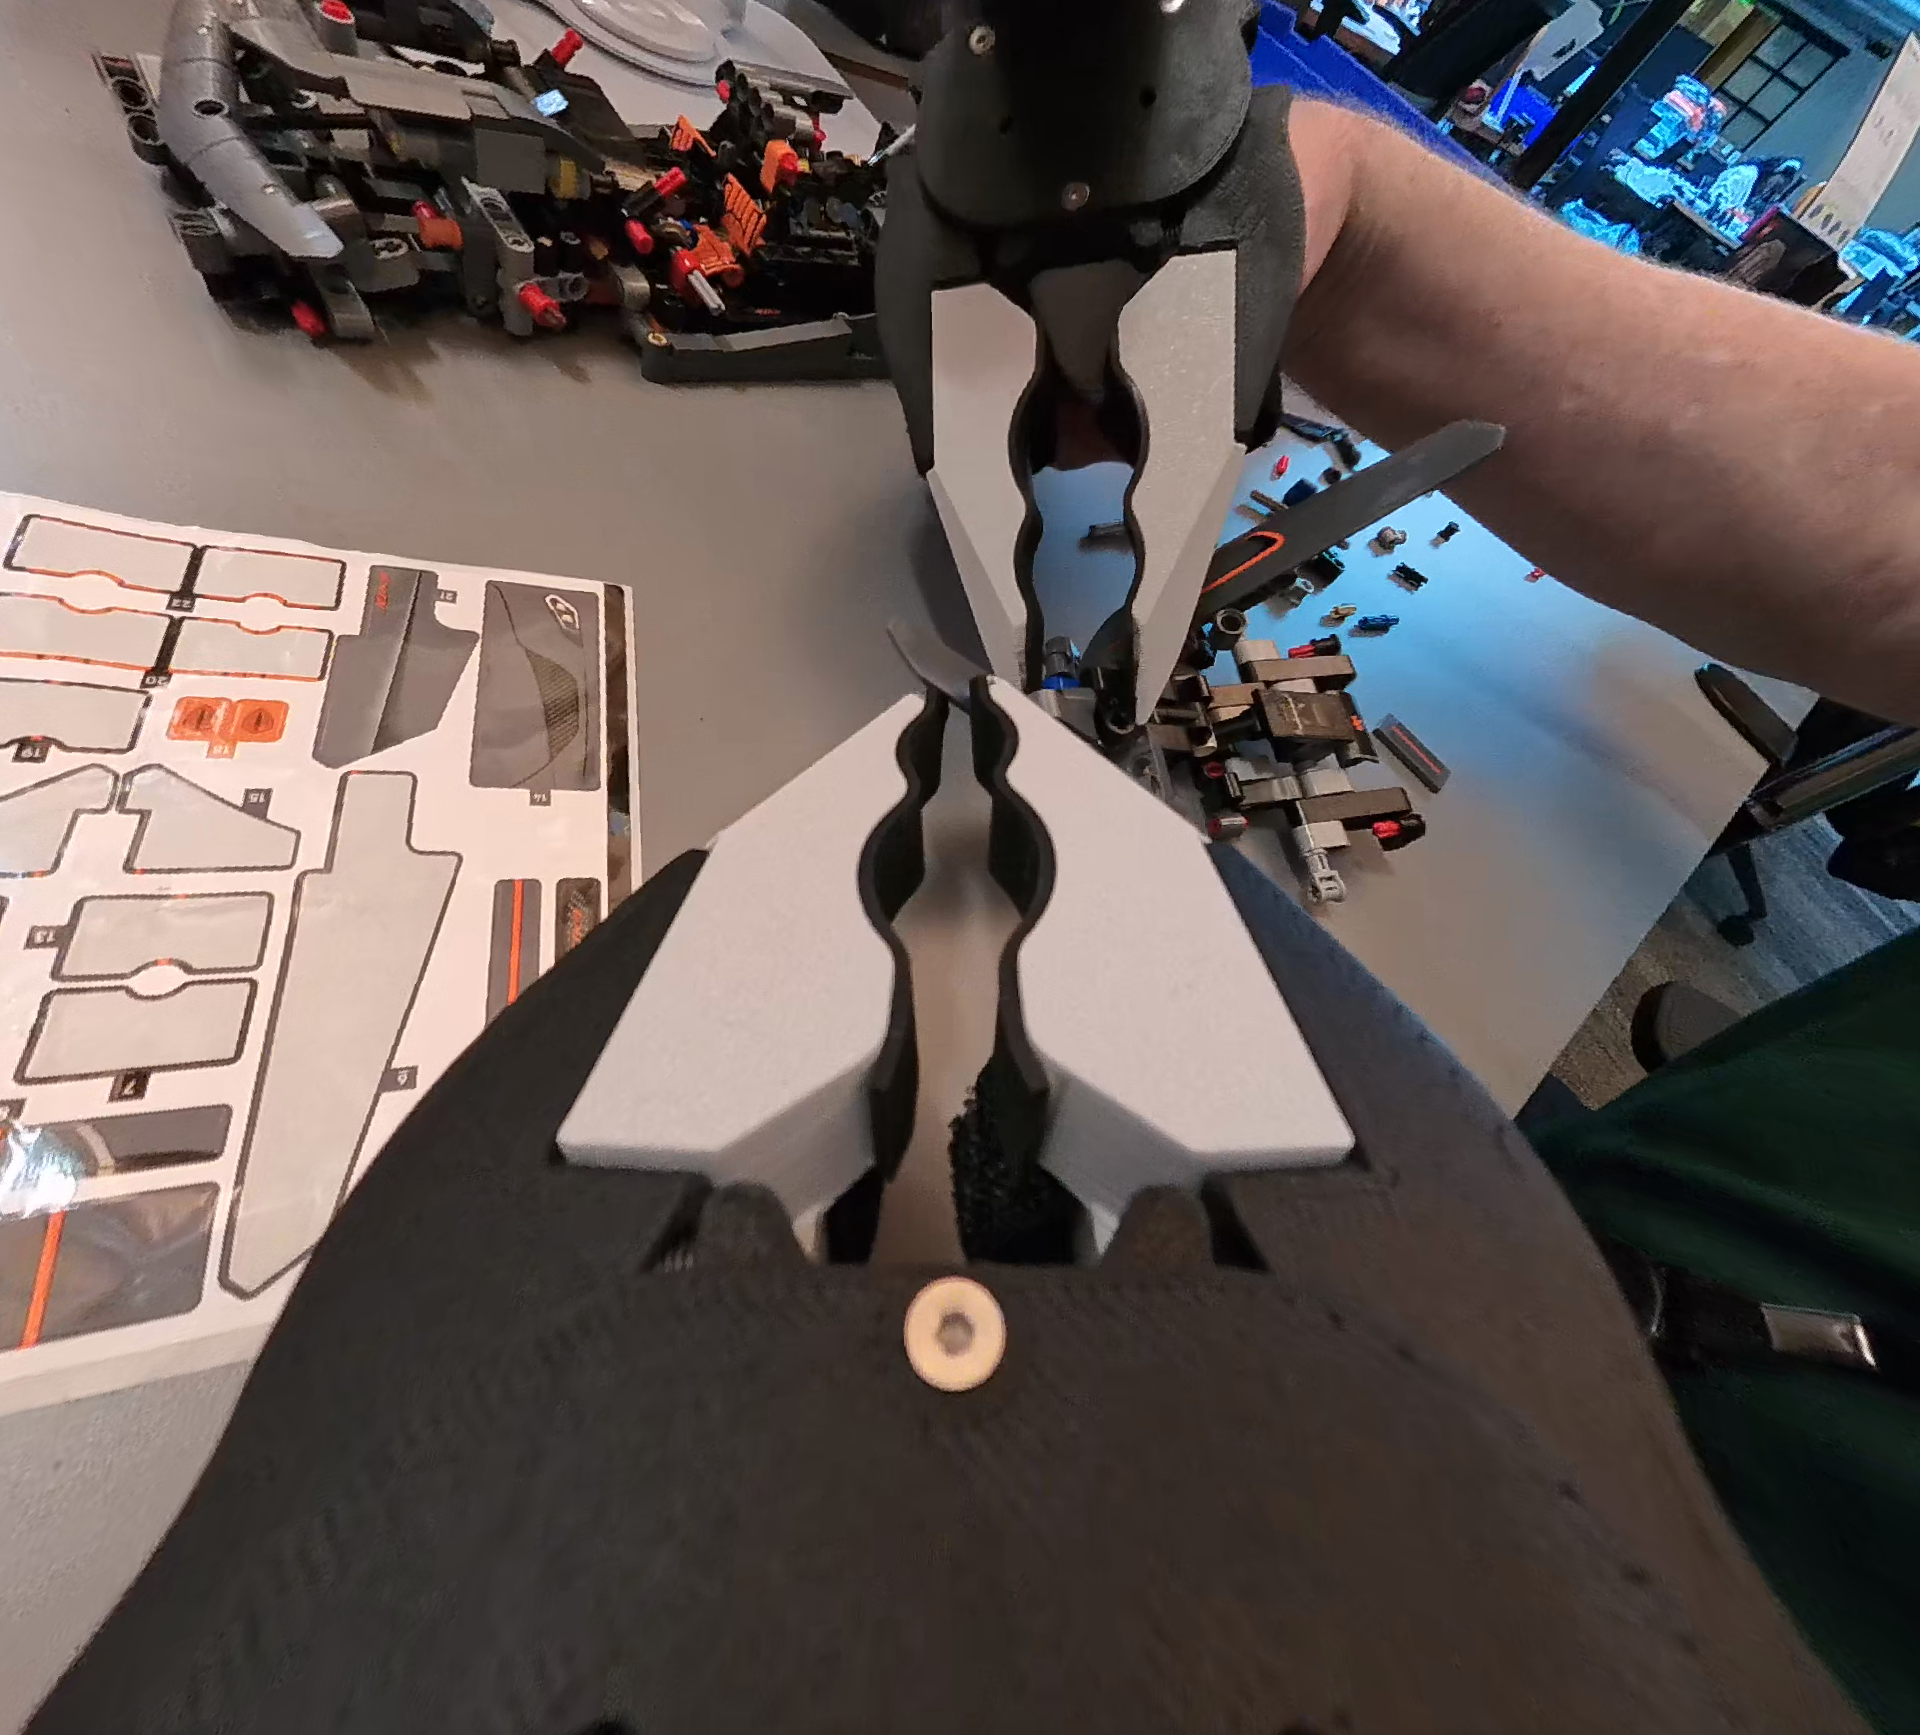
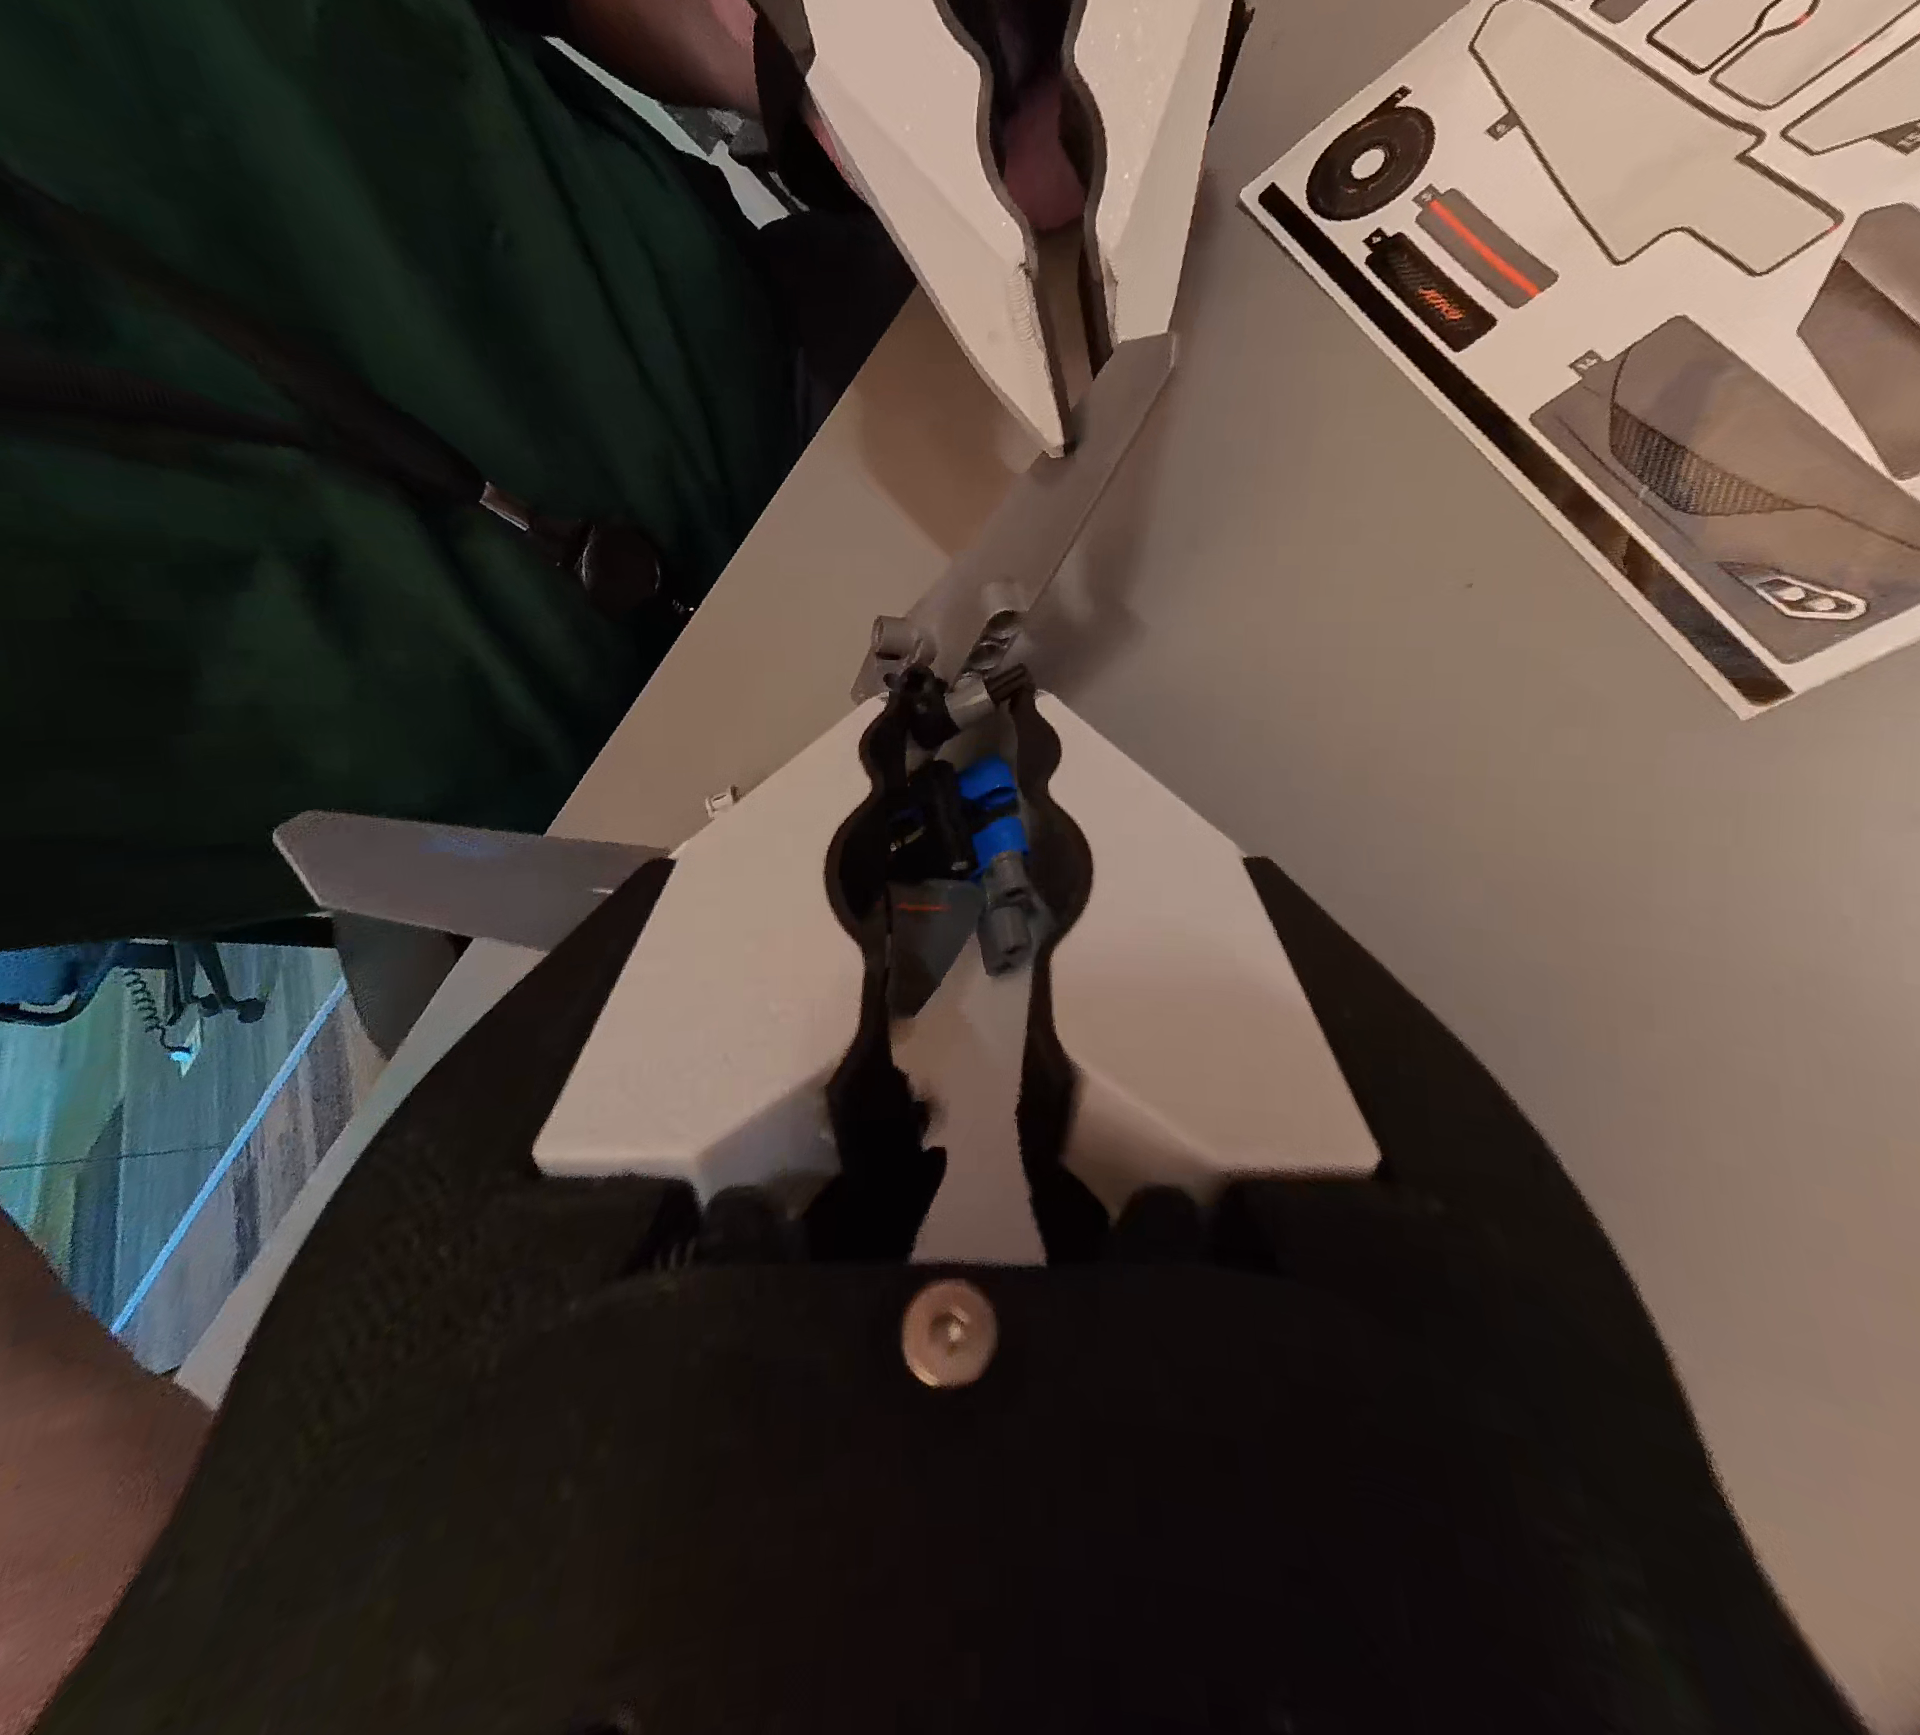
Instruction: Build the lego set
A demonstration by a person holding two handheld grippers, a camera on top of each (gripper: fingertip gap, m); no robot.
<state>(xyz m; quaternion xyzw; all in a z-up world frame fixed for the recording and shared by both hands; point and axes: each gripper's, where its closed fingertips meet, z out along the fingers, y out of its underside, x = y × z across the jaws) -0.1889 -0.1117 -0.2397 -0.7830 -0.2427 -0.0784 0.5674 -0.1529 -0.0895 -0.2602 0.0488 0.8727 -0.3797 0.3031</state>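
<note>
My left gripper [image 1: 958,693] is shut on a thin flat grey panel [image 1: 916,649]. In the right wrist view this gripper [image 2: 1086,397] comes in from the top, pinching one end of the panel [image 2: 1049,532]. My right gripper [image 2: 956,709] is shut on a small sub-assembly [image 2: 940,916] of grey connectors, a blue pin [image 2: 987,807] and a dark panel. The grey panel's other end meets the connectors [image 2: 992,636] at my right fingertips. In the left wrist view the right gripper [image 1: 1081,688] points down, tip to tip with my left. A long dark blade [image 1: 1361,485] sticks out beside it.
A partly built dark car chassis [image 1: 468,179] lies at the far left of the grey table [image 1: 675,459]. A sticker sheet [image 1: 260,854] lies at the left, and also shows in the right wrist view [image 2: 1662,283]. Another sub-assembly [image 1: 1288,740] and loose small pieces [image 1: 1361,615] lie by the table edge. A person's forearm [image 1: 1610,438] crosses right. Spacing between my two grippers at the tips: around 5 cm.
</note>
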